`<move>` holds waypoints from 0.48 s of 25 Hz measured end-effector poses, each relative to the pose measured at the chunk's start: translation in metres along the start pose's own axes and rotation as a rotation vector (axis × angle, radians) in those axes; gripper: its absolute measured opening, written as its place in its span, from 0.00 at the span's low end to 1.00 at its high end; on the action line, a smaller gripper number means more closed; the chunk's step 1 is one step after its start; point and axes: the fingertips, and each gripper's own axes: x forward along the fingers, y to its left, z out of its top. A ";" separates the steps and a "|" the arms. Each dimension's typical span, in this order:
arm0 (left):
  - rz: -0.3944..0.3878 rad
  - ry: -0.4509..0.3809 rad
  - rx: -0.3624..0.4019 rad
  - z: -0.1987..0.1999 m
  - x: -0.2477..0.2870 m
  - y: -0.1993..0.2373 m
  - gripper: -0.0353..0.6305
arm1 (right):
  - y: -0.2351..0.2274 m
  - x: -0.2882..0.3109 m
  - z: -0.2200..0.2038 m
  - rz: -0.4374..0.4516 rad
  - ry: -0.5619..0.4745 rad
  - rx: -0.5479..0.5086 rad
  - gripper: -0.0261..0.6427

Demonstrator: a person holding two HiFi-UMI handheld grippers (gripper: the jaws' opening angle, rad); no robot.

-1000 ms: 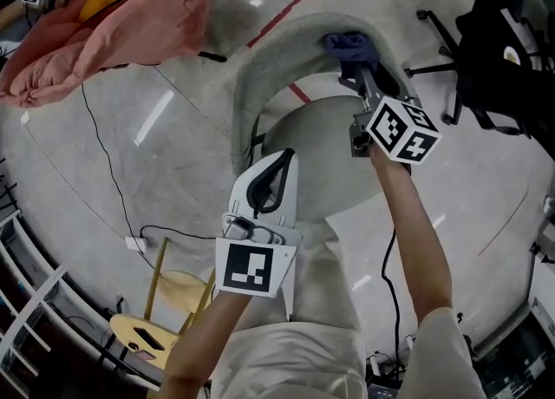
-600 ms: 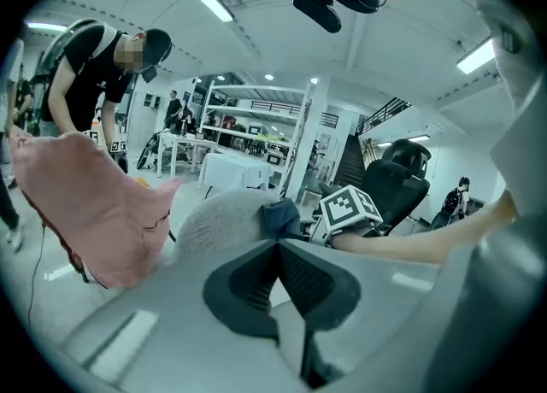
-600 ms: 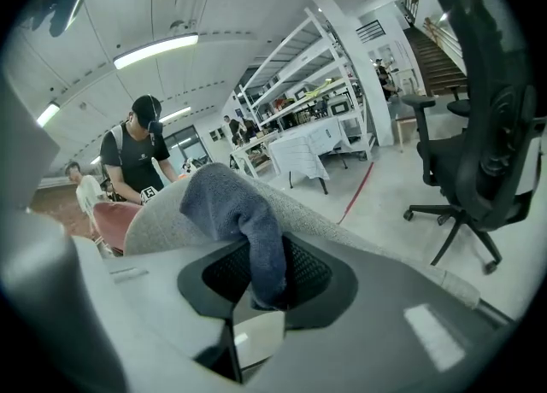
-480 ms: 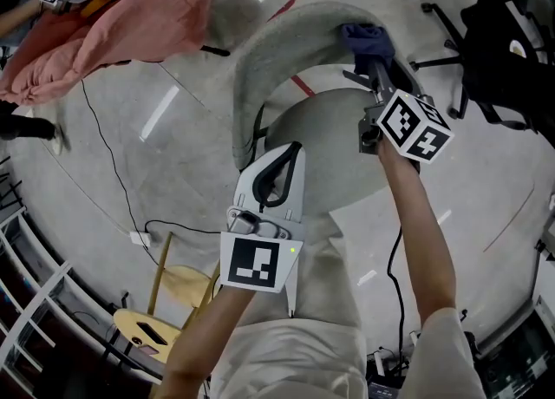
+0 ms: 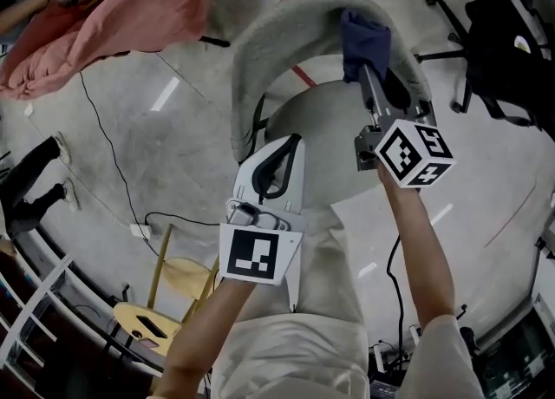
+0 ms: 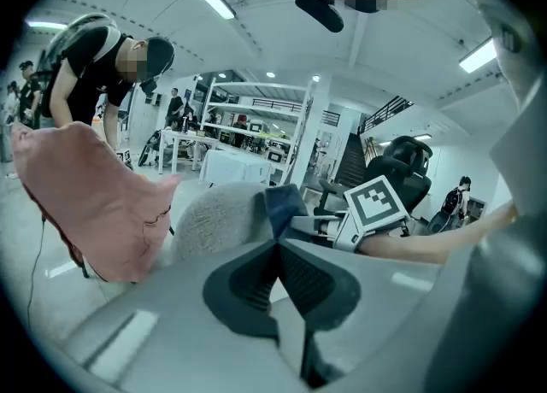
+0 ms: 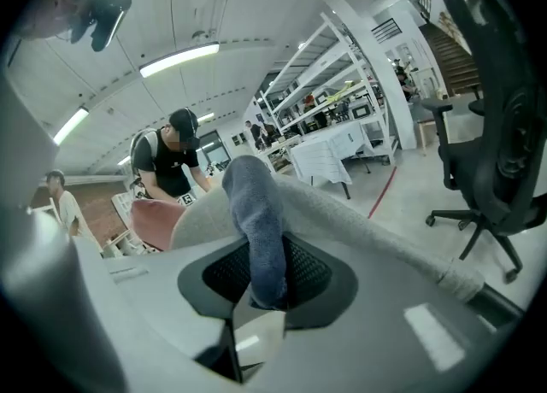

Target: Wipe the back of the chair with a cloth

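- Our right gripper [image 5: 371, 72] is at the top rim of the curved, grey, fuzzy-upholstered chair back [image 5: 260, 50], its jaws clenched on a dark blue cloth [image 5: 362, 40].
- White open shelf racks [image 7: 342, 84] stand far beyond the chair back. They are loaded with small goods we cannot identify.
- In the right gripper view, the dark blue cloth rises from between the jaws as a narrow, bunched fold. It bends over the rim of the chair back and touches it.
- The cloth is plain, soft-looking and creased. From above, it sits on the right-hand bend of the chair back and hangs down the inner face toward the round grey seat [image 5: 334, 154].
- Our left gripper [image 5: 290, 150] hovers on our side of the chair back, over the near part of the seat. Its jaws are pressed together on nothing, the dark pads meeting in a line.
- Beyond the chair back, to its left, a salmon-pink fabric [image 5: 130, 7] hangs in folds, and a person in a black top [image 6: 90, 67] bends over it.
- A black office chair [image 5: 507, 42] stands well apart on the chair back's right.
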 end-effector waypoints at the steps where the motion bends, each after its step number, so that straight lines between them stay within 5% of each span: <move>1: 0.003 -0.001 -0.002 0.000 0.000 0.001 0.05 | 0.006 -0.002 -0.001 0.025 -0.003 0.001 0.20; 12: 0.025 0.012 0.021 -0.010 -0.007 0.008 0.05 | 0.071 -0.008 -0.038 0.285 0.114 -0.181 0.20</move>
